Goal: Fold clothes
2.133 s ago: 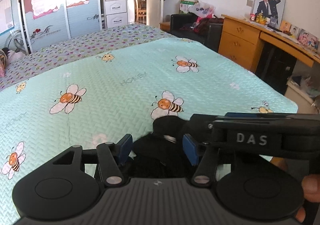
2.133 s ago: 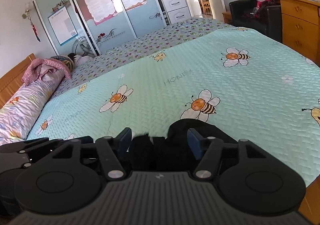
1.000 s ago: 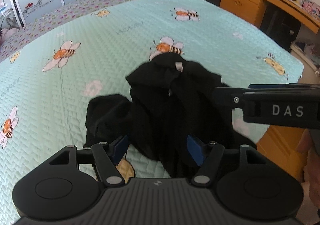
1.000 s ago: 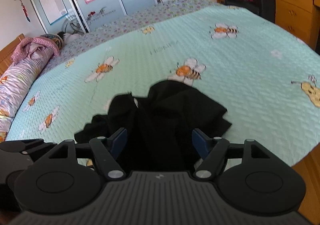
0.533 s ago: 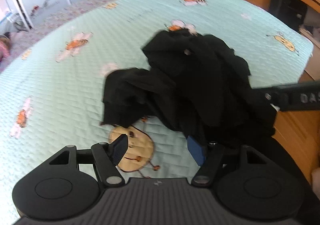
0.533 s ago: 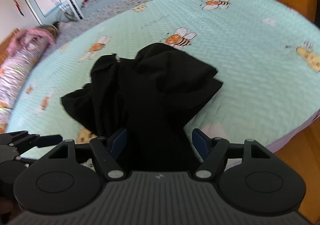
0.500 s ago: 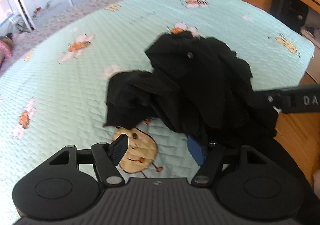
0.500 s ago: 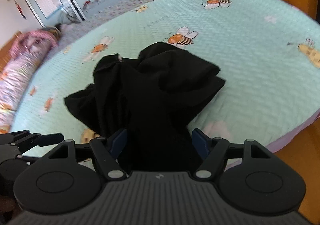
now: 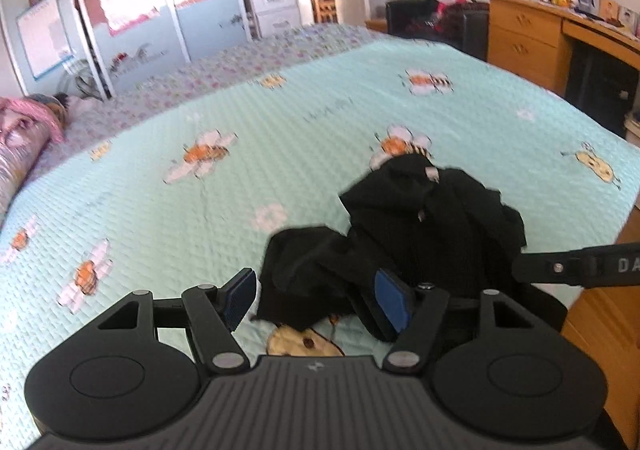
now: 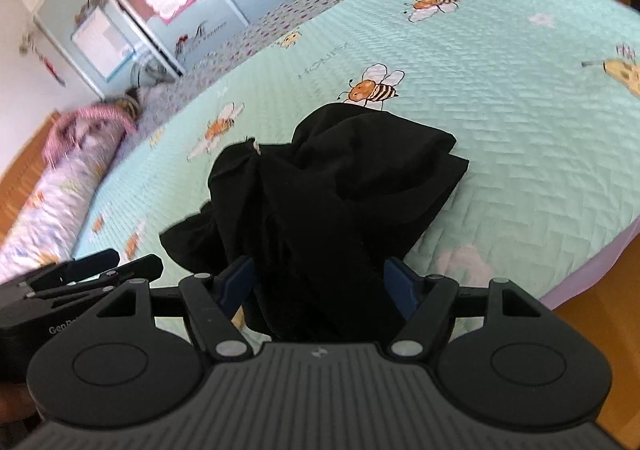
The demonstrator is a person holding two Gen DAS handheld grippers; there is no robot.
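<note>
We see the bed [image 9: 280,122] under its mint bee-print quilt filling most of both views. Near its foot corner a black garment [image 10: 340,186] lies crumpled in a heap, part of it draped toward us. Our left hand-held gripper [image 9: 316,296] has its blue pads spread wide and grasps nothing, with the cloth's edge just ahead of it. Our right hand-held gripper [image 10: 318,282] is also spread, with black fabric bunched between its pads [image 10: 236,282]; whether they pinch it, we cannot tell.
</note>
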